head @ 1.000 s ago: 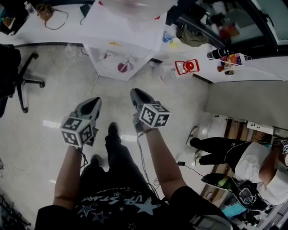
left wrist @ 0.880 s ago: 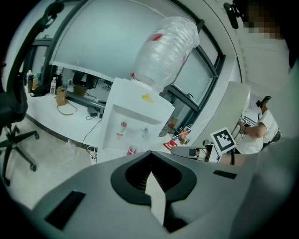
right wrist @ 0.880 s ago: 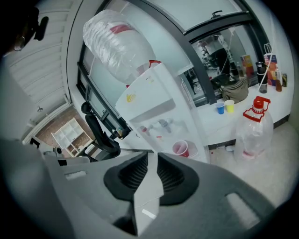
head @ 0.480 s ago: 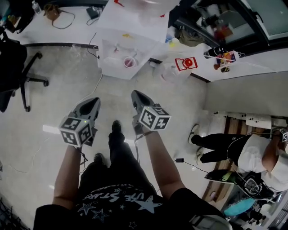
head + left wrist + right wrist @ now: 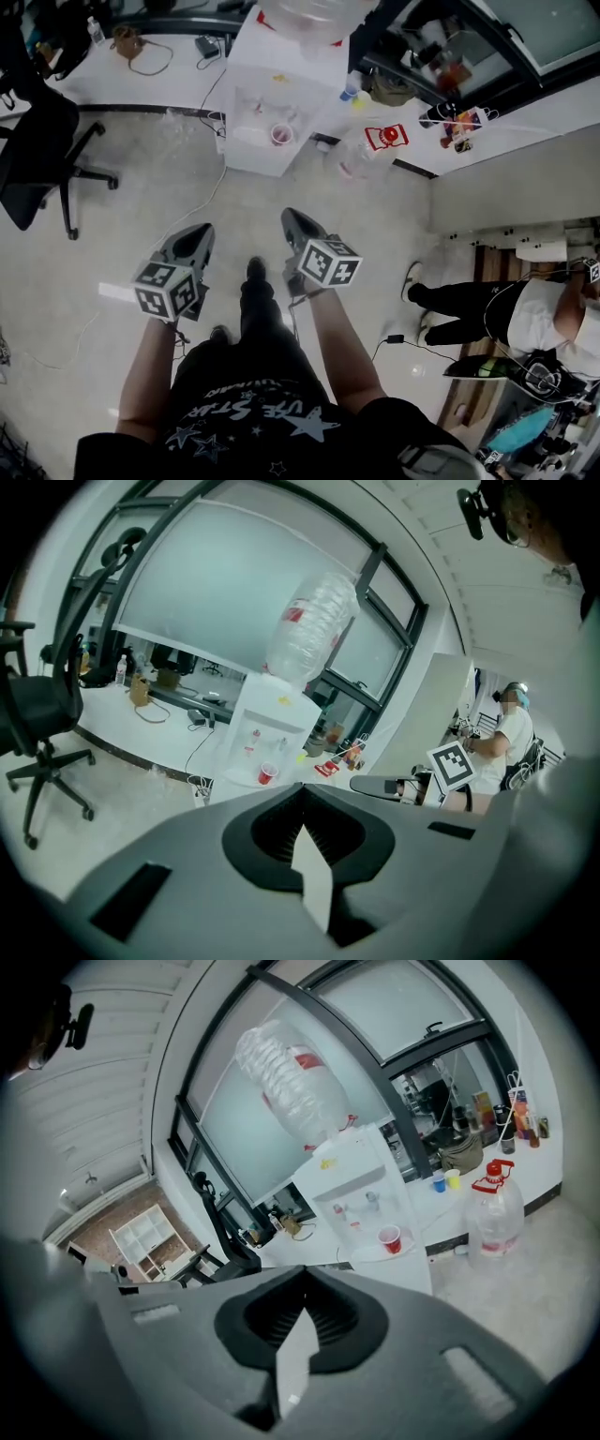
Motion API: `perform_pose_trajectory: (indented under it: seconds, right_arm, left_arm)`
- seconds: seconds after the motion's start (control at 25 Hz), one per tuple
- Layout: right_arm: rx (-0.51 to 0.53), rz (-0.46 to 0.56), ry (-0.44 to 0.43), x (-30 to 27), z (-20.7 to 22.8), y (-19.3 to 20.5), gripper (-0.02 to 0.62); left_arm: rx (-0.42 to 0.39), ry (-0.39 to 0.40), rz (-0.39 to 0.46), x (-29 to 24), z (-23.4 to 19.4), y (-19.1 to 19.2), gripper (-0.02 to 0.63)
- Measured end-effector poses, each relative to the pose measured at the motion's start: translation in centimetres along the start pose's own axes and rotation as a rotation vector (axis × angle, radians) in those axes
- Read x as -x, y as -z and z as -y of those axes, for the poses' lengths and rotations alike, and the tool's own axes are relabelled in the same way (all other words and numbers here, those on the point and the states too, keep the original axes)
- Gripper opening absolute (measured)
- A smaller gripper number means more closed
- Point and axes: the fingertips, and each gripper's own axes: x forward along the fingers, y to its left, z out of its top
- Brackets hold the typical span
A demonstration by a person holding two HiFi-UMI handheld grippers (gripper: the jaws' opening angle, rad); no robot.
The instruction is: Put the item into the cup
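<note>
A red cup stands on the drip tray of a white water dispenser ahead of me. The left gripper view shows the same cup, and so does the right gripper view, where the cup sits under the dispenser's taps. My left gripper and right gripper are held side by side at waist height over the floor, well short of the dispenser. Both are shut with nothing between the jaws. No loose item shows in any view.
A black office chair stands at the left. A clear water jug with a red cap sits on the floor right of the dispenser. Blue and yellow cups rest on the counter behind. A person sits at the right. Cables run across the floor.
The view has shifted, so the dispenser and cup now sit lower and further right, with more of the room behind showing. Both grippers stay shut and side by side.
</note>
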Motion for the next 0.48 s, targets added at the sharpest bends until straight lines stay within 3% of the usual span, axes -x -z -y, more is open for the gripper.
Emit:
perform_pose_trajectory:
  seconds: [0.48]
  right_arm:
    - [0.082, 0.091, 0.0, 8.3, -8.5, 1.1, 0.0]
  left_arm:
    - [-0.087, 0.073, 0.068, 8.6, 4.8, -0.1, 0.006]
